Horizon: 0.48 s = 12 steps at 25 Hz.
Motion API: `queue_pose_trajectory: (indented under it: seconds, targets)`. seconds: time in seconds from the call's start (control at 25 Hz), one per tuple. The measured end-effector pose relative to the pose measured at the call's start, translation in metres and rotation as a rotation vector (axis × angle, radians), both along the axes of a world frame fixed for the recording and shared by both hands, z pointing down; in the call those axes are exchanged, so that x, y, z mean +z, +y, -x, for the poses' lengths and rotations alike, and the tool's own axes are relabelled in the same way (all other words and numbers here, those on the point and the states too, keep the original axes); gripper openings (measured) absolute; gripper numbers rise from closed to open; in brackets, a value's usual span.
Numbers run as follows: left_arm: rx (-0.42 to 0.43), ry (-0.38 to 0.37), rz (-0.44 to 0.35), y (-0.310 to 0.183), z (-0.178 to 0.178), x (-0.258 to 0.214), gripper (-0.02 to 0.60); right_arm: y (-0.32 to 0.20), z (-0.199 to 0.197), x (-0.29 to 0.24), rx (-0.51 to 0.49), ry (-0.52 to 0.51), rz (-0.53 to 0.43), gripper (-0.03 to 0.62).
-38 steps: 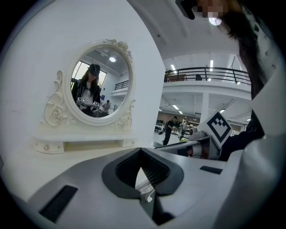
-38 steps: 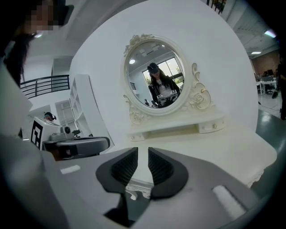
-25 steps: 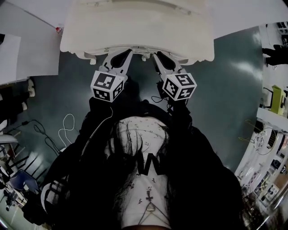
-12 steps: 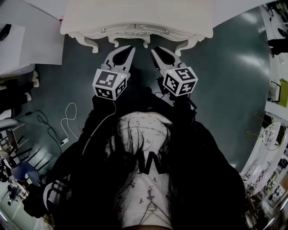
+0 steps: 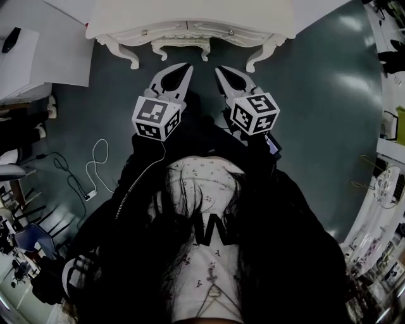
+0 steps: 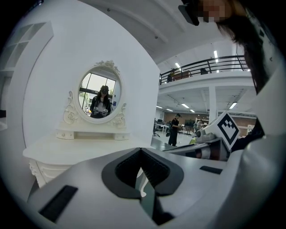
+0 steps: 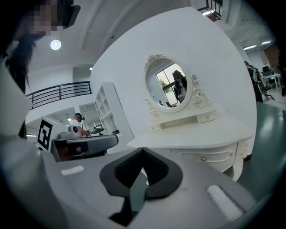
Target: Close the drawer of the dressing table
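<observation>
The tips of the left gripper (image 6: pixel 140 150) meet, so its jaws are together with nothing between them. The jaws of the right gripper (image 7: pixel 143 150) have just been closing and now the tips touch as well. Only the dark hollow behind the pads shows, and no object is in it. Both grippers hang in the air in front of the person, side by side, pointing toward the dressing table (image 5: pixel 190 11) but well apart from it.

The drawer (image 7: pixel 213 155) sits under the white table top. Its front seems to lie even with the carved edge, so I judge the drawer to be closed and the task finished or nearly finished. The oval mirror (image 7: pixel 172 87) stands upright at the back of the top.

What can go wrong now is small. If the drawer is not pushed fully home, which I cannot confirm from here, it may slide out a little. A careless move forward could knock the closed tips against the front. The white cable (image 5: pixel 95 174) on the floor (image 5: pixel 316 126) at the person's left could catch a foot.
</observation>
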<state>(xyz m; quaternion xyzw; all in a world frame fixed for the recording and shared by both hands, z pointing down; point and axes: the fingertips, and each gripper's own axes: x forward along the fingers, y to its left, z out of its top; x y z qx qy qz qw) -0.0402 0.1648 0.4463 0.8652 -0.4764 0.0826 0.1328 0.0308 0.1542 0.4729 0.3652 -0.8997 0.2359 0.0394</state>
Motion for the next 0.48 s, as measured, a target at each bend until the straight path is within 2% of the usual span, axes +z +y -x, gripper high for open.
queue_pose_trajectory:
  seconds: [0.48]
  targets:
    - [0.038, -0.018, -0.027, 0.017, -0.016, -0.009, 0.000, 0.015, -0.004, -0.004, -0.022, 0.029, -0.035, 0.008]
